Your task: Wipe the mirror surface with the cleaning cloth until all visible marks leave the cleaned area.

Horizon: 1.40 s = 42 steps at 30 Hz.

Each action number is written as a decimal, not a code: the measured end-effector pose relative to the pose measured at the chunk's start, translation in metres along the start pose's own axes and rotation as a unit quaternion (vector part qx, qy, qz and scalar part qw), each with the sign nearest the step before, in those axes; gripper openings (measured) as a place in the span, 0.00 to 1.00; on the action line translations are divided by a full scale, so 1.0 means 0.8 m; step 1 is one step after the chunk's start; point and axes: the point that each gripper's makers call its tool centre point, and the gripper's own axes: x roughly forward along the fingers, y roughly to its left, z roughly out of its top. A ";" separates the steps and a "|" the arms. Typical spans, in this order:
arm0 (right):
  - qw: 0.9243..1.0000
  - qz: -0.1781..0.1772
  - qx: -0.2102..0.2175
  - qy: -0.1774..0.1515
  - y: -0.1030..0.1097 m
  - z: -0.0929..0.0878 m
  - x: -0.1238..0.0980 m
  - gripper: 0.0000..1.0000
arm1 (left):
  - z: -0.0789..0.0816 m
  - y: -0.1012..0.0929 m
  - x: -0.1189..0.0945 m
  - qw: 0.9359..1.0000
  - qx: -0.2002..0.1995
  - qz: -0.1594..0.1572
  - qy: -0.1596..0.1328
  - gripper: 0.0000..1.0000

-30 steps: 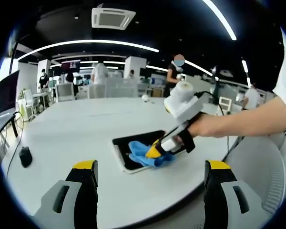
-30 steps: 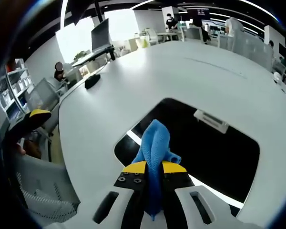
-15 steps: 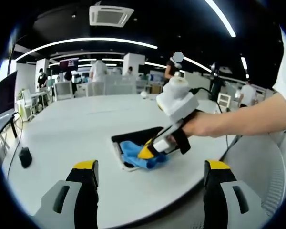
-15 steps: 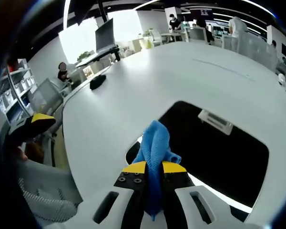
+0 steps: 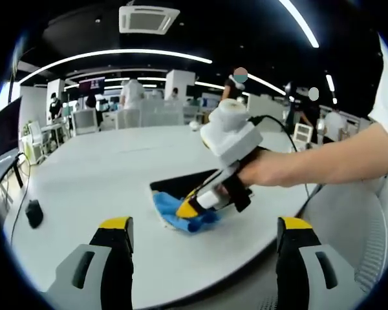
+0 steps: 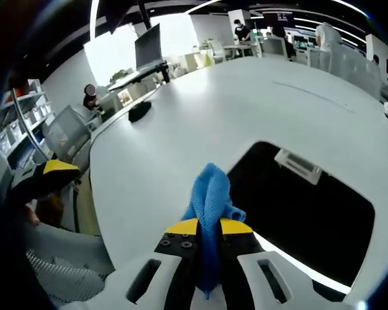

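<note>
My right gripper, clamped on the cleaning cloth, sits at the mirror edge (glass lies ahead-right); left gripper gapes idle.

The broad white round table lies bare around the flat dark mirror near its close edge; a small black object, perhaps a mouse, sits near the far-left edge.

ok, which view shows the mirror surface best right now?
Right gripper view: the dark rounded-rectangle mirror lies large and close, reflecting a ceiling vent, beside the blue cleaning cloth clamped in the right gripper. Left gripper view shows a small sliver, mostly covered by the cloth and gripper.
</note>
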 end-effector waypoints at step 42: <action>1.000 0.005 0.004 -0.007 -0.007 0.013 0.010 0.05 | -0.002 -0.005 0.001 1.000 -0.002 -0.012 0.007 0.92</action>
